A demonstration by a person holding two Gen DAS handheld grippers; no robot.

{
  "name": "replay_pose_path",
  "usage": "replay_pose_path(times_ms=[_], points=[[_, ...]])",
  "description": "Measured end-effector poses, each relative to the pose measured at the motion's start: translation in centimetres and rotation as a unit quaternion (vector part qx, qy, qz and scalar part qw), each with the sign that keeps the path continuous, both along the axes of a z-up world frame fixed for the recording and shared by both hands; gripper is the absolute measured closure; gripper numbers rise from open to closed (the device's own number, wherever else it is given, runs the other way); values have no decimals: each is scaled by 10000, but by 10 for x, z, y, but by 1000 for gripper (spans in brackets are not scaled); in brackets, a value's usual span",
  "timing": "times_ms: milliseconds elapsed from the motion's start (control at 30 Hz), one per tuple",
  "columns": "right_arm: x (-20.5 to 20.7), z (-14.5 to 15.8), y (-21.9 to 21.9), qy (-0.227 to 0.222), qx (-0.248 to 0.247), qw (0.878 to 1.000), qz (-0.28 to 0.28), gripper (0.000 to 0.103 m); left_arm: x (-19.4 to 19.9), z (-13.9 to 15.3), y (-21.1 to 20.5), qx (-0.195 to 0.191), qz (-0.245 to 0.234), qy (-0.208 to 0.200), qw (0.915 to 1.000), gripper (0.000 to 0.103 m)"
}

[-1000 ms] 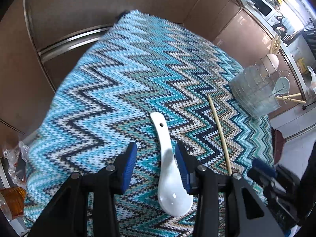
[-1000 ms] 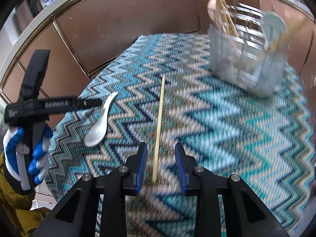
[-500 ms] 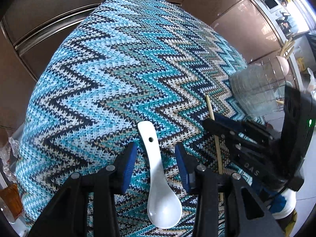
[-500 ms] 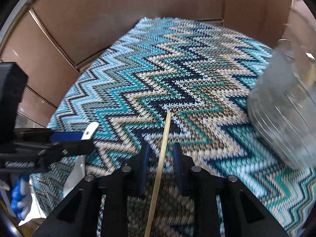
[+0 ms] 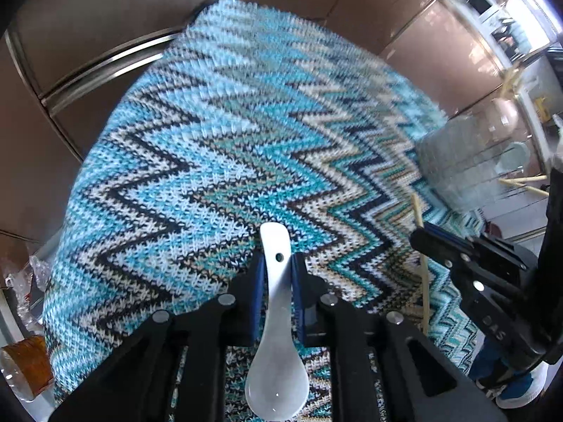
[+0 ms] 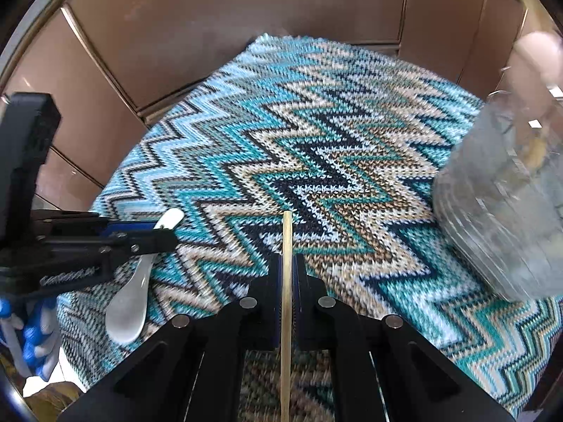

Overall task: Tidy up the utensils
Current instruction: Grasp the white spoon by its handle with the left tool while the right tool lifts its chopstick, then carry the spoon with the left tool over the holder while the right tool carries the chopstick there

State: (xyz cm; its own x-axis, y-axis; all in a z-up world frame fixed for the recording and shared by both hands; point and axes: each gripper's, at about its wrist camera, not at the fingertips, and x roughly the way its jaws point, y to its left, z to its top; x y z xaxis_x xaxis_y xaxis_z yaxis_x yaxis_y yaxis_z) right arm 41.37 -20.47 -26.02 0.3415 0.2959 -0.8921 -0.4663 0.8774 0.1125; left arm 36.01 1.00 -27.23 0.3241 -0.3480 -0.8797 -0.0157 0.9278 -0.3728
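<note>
Left hand-held gripper (image 5: 277, 283) just closed on spoon (image 5: 277, 334) handle, lower centre; right hand-held gripper (image 6: 286, 283) just clamped on chopstick (image 6: 286, 281). Lift both level, then across to rack (image 6: 499, 204), right edge.

Daylight is admitted from upper right; the rack (image 6: 499, 204) is blurred, edges are bent and darkened by fisheye.

Glossy white ceramic spoon (image 5: 278, 316); pale wooden chopstick (image 6: 286, 299) — on rough knitted cloth (image 5: 211, 161).

White spoon (image 5: 278, 334), tan chopstick (image 6: 286, 281) — blue-teal zigzag knit cloth (image 5: 211, 161).
</note>
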Motion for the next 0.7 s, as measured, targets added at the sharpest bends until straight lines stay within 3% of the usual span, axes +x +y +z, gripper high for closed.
replay_pose_path(times_ms=[300,600,700], points=[[-70,52,-11,-899,168,9958,18,98,-45,49,12,-176,203,-1221,9921,89],[-134,85,-30,-1525,256,9877,-245,97,-82,70,11,-26,265,-1701,9851,92],[-153,93,-35,-1669,274,9849,-367,97,-98,79,14,0,342,-1850,9821,97]])
